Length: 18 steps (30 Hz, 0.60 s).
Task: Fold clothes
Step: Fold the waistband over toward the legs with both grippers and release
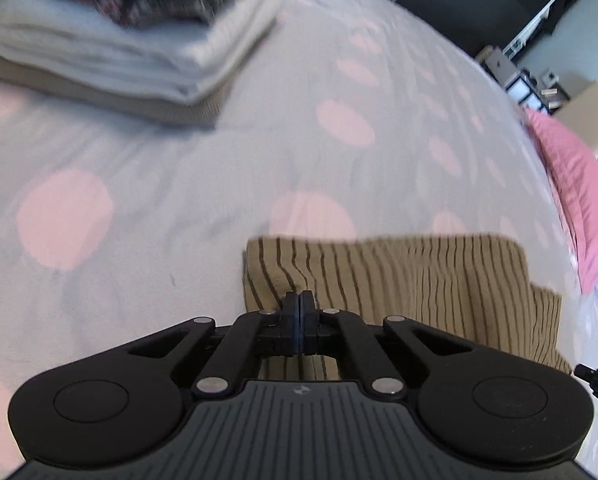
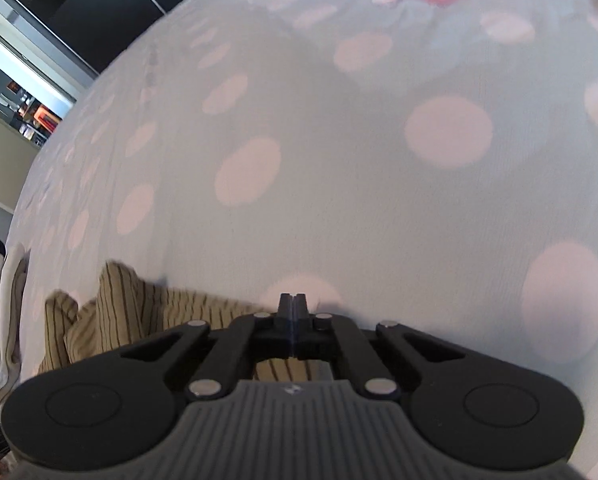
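**Both grippers closed at the striped cloth on the bed**

Black linkage arms and a ribbed grey body fill the bottom of each wrist view. From the left wrist, the left gripper (image 1: 299,300) has its two jaws pressed together with no gap between them. Its tips lie over the near edge of a tan garment with dark thin stripes (image 1: 399,280). The jaws seem to pinch a fold of this cloth, but the contact point itself is hidden behind the tips, so I cannot say it for sure.

From the right wrist, the right gripper (image 2: 293,302) is also clenched, its jaws meeting in one line. Its tips point at the bed sheet (image 2: 339,180), just beside the right end of the same striped garment (image 2: 139,312), which spreads to the left and continues under the gripper body. A piece of the stripes is visible through the opening behind the jaws. Whether cloth is caught between the jaws is not clear.

The garment lies flat and partly bunched on the pale blue sheet with big pink dots (image 1: 179,180). In the left wrist view, a stack of folded clothes (image 1: 131,40) stands further back on the left, well apart from the garment: white and grey layers with one dark patterned piece near the top. A pink pillow (image 1: 579,200) lies along the right side of the bed.
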{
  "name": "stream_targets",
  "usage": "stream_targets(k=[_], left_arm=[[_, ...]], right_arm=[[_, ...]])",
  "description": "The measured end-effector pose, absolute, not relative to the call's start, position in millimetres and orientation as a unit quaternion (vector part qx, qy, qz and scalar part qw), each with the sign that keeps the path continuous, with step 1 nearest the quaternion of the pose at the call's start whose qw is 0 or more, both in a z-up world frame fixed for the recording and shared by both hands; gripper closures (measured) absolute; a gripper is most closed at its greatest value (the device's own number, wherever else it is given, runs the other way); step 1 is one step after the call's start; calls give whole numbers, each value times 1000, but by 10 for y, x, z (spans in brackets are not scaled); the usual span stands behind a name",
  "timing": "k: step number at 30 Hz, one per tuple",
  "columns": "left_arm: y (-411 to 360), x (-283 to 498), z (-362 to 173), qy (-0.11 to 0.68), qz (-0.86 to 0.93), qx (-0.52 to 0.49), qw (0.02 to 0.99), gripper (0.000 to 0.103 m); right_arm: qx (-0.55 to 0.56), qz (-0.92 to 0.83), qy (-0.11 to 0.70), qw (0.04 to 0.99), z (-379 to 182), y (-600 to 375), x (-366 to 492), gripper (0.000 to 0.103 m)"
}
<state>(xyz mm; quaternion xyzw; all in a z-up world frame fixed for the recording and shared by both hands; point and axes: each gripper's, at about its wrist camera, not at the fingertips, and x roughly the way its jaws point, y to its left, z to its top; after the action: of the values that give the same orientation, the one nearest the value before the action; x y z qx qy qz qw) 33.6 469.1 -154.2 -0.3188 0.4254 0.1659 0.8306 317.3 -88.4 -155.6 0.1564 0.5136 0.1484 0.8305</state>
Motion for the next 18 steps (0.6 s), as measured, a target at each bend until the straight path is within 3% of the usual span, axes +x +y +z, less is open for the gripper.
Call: stream_targets(k=[4,6,7,8,9,10,11,14,15,16,18], left_arm=[[4764,306,-1523,439,161,-320,824,103],[4774,302,-1536,444,156,-325,820,100],[4775,296,-1535,442,156,-327,821,88],[4774,290,-1536,439,156,-329,822,81],[4773,289,-1543,436,159,-330,822,64],[4774,293,-1561,435,163,-331,821,53],[4775,297,-1579,434,168,-332,821,52],[4779,345,-1678,433,174,-343,815,53],[4773,350,-1704,425,171,-352,816,57],[4767,355,-1731,418,167,-361,817,69],[4743,373,-1761,409,158,-371,818,101]], right_arm=[[129,145,504,842,-1461,-860,3241,103],[133,151,513,835,-1491,-870,3239,96],[137,154,518,830,-1509,-879,3233,89],[142,156,521,827,-1529,-894,3218,70],[145,155,522,826,-1553,-911,3191,63],[145,152,525,825,-1583,-922,3167,60],[145,150,529,823,-1624,-930,3150,61],[163,147,539,813,-1774,-941,3119,67],[175,147,539,811,-1818,-938,3112,70],[187,148,537,809,-1849,-928,3105,85],[200,152,532,808,-1868,-884,3093,94]])
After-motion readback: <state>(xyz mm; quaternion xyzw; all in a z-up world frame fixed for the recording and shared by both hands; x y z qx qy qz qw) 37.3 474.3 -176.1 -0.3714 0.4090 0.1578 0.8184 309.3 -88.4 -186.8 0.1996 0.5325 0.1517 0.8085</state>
